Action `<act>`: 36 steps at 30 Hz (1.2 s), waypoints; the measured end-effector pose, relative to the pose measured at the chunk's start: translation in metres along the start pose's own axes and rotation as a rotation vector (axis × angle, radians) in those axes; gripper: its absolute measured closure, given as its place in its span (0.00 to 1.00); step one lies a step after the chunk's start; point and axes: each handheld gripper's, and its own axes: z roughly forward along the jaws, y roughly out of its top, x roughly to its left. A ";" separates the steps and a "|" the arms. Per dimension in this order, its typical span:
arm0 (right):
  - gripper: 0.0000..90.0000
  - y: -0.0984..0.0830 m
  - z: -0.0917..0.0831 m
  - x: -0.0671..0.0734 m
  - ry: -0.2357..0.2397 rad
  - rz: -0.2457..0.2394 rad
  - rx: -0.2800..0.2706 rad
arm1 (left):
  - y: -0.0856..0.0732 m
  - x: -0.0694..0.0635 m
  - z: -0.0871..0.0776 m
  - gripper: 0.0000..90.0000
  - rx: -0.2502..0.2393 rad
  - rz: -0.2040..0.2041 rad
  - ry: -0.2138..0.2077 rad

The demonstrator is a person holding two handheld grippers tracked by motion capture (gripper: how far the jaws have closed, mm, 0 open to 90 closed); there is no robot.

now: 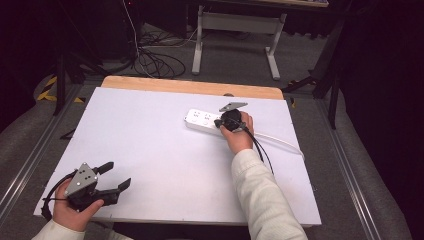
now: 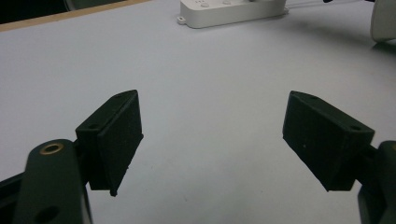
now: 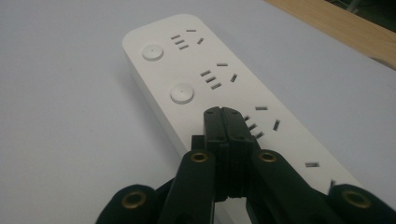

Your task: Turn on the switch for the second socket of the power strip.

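Left gripper (image 1: 116, 176) sits at the near left corner of the surface (image 1: 150, 145), fingers (image 2: 116, 135) spread wide with nothing between them. Farther right, the power strip (image 1: 200, 120) lies near the far edge, right gripper (image 3: 226, 114) pressed shut over its sockets.

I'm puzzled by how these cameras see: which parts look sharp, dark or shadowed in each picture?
High view: the white table is evenly lit, the room behind nearly black. Left gripper view: the open left gripper is dark and slightly soft, the power strip far off and dim, with a shadow beside it. Right gripper view: the shut right gripper and the strip's buttons are fairly crisp.
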 end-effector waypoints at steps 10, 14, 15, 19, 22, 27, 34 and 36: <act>1.00 0.000 0.002 0.004 -0.025 -0.004 0.004 | 0.000 0.000 -0.001 0.22 -0.003 0.006 0.003; 1.00 0.000 0.002 0.004 -0.034 0.005 0.002 | 0.000 0.000 -0.001 0.22 -0.006 0.003 0.003; 1.00 0.000 0.002 0.004 -0.034 0.005 0.002 | 0.000 0.000 -0.001 0.22 -0.006 0.003 0.003; 1.00 -0.002 0.003 0.003 -0.027 0.027 -0.009 | 0.000 0.001 -0.001 0.23 -0.002 0.006 0.001; 1.00 -0.002 0.003 0.003 -0.025 0.037 -0.006 | 0.000 0.000 -0.001 0.22 -0.005 0.003 0.002; 1.00 -0.004 0.003 0.001 -0.016 0.056 -0.013 | 0.000 0.001 -0.001 0.22 -0.002 0.007 0.000; 1.00 -0.004 0.003 0.003 -0.026 0.056 -0.014 | 0.001 0.001 -0.001 0.22 -0.002 0.008 0.001; 1.00 -0.004 0.003 0.002 -0.022 0.065 -0.016 | 0.001 0.001 -0.001 0.22 -0.001 0.010 0.001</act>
